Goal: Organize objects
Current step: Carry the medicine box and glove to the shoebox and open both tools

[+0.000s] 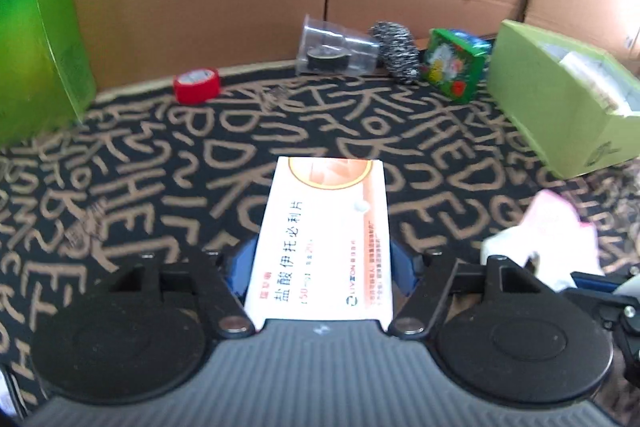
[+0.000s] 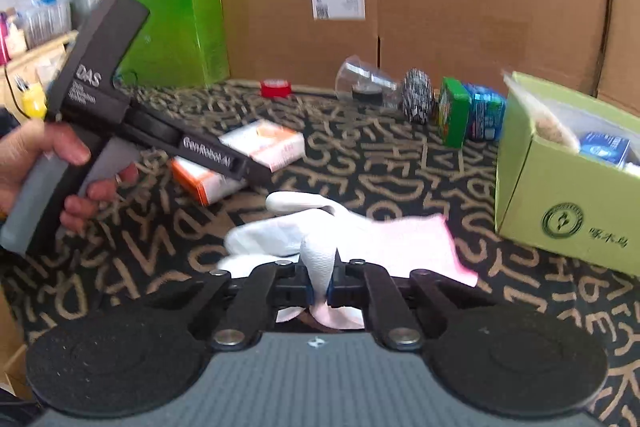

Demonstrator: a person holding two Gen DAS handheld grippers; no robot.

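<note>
A white and orange medicine box (image 1: 324, 239) lies lengthwise on the black lettered cloth (image 1: 168, 163). My left gripper (image 1: 320, 261) is shut on it, a blue pad against each long side. In the right wrist view a hand (image 2: 36, 163) holds that gripper (image 2: 256, 165), and its near finger crosses the box (image 2: 266, 143). My right gripper (image 2: 319, 283) is shut on a raised white fold of a white and pink glove (image 2: 384, 239), which lies crumpled on the cloth. In the left wrist view the glove (image 1: 540, 227) sits just right of the box.
An open pale green carton (image 2: 560, 211) with packets stands at the right. A tall green box (image 1: 36, 39) stands at the left. Along the cardboard back wall (image 1: 192, 7) lie a red tape roll (image 1: 197, 86), a tipped clear cup (image 1: 336, 47), a steel scourer (image 1: 396, 51) and a flowered green box (image 1: 452, 67).
</note>
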